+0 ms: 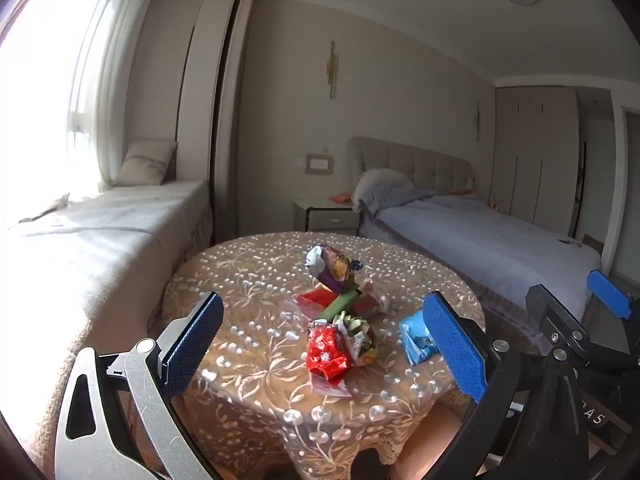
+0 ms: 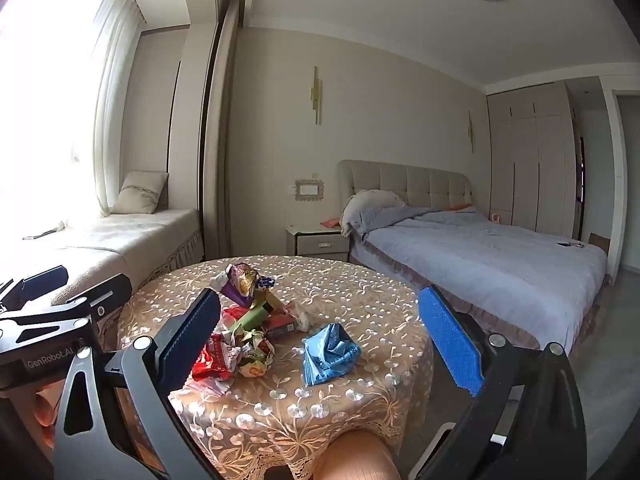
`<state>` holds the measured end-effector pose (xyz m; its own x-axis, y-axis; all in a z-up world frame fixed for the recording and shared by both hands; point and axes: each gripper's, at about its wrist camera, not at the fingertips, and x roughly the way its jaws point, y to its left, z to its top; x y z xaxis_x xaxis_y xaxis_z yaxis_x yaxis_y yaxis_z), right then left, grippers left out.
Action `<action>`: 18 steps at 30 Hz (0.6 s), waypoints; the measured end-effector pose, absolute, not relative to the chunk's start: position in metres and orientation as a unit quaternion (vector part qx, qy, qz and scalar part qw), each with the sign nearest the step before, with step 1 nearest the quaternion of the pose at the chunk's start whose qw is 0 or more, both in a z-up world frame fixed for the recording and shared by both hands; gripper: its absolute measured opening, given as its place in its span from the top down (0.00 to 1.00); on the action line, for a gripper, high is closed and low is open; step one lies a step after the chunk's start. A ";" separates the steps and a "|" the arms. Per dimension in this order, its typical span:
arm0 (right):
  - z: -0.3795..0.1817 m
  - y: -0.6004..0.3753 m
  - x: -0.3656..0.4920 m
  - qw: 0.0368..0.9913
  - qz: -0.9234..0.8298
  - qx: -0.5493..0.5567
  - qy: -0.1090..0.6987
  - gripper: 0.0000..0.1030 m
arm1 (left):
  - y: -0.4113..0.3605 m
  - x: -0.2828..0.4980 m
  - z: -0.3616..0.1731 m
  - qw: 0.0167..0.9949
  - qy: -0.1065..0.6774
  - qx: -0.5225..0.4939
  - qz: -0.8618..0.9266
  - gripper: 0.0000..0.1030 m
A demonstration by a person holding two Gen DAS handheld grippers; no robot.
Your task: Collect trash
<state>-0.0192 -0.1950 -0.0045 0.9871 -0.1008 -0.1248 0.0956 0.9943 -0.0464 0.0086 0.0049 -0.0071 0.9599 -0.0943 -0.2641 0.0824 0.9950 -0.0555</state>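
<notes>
Wrapper pile [image 1: 340, 316] on table [image 1: 248, 360], ahead of spread left claw [image 1: 324, 344].

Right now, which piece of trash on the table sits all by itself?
The crumpled blue wrapper. It lies apart, to the right, while the red wrapper and the others are heaped together.

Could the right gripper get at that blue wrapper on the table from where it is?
Probably yes. The right gripper is open, and the blue wrapper lies right between its fingers in its view, apart from the pile of wrappers to its left. Nothing stands in front of it on the table.
</notes>
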 end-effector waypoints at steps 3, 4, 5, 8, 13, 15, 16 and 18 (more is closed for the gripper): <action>-0.006 -0.191 -0.020 0.996 -0.062 -0.034 0.055 0.04 | 0.003 0.009 -0.007 0.990 0.133 -0.016 -0.031 0.05; -0.006 -0.190 -0.020 0.996 -0.060 -0.034 0.055 0.04 | 0.004 0.008 -0.006 0.991 0.133 -0.016 -0.029 0.05; -0.005 -0.190 -0.019 0.996 -0.058 -0.033 0.057 0.04 | 0.006 0.008 -0.006 0.991 0.133 -0.017 -0.029 0.05; -0.003 -0.192 -0.019 0.997 -0.050 -0.026 0.062 0.04 | 0.009 0.008 -0.005 0.990 0.133 -0.022 -0.039 0.05; -0.002 -0.193 -0.019 0.996 -0.053 -0.026 0.062 0.04 | 0.009 0.007 -0.005 0.990 0.134 -0.021 -0.043 0.05; -0.001 -0.193 -0.019 0.996 -0.051 -0.024 0.064 0.04 | 0.008 0.007 -0.005 0.990 0.134 -0.020 -0.042 0.05; -0.001 -0.193 -0.019 0.996 -0.052 -0.024 0.064 0.04 | 0.008 0.008 -0.005 0.990 0.136 -0.018 -0.043 0.05; -0.003 -0.192 -0.018 0.996 -0.053 -0.025 0.066 0.04 | 0.007 0.007 -0.007 0.990 0.136 -0.017 -0.040 0.05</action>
